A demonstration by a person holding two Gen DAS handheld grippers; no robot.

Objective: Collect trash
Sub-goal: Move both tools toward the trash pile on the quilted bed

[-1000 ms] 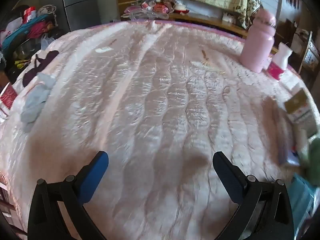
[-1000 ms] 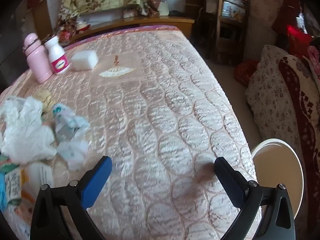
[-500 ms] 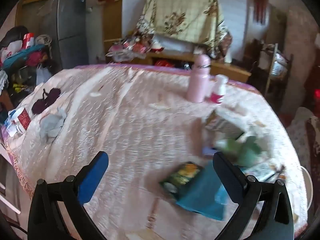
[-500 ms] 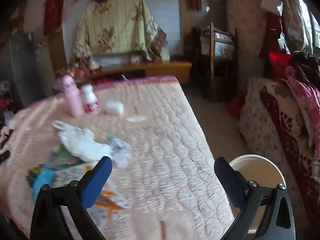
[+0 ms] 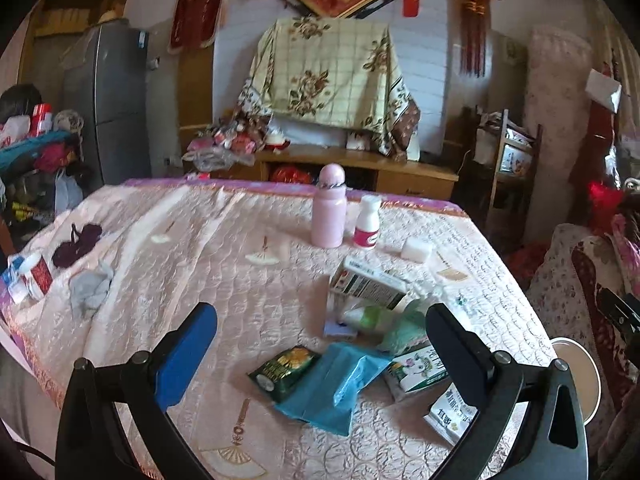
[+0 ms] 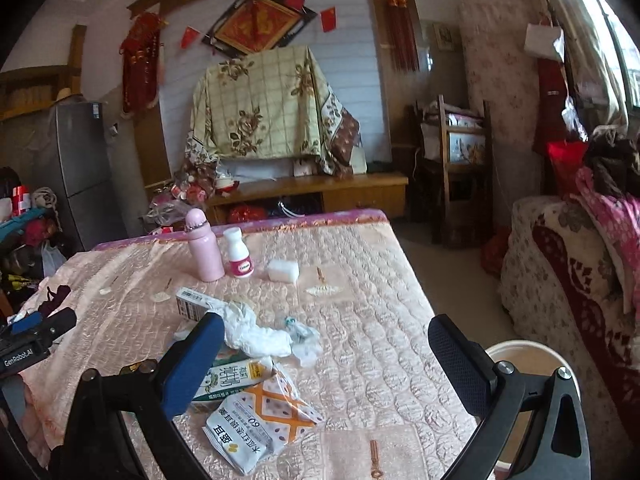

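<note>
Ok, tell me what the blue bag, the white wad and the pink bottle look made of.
Blue bag: thin plastic film, going by its creases and slight sheen.
White wad: probably tissue or soft paper; matte and crumpled, though thin plastic is possible.
Pink bottle: smooth hard shell, plastic or coated metal; the frames cannot settle which.

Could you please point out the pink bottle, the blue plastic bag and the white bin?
pink bottle (image 5: 328, 220), left wrist view, middle of its body.
blue plastic bag (image 5: 332, 384), left wrist view, its crumpled middle.
white bin (image 6: 524, 346), right wrist view, far rim.
</note>
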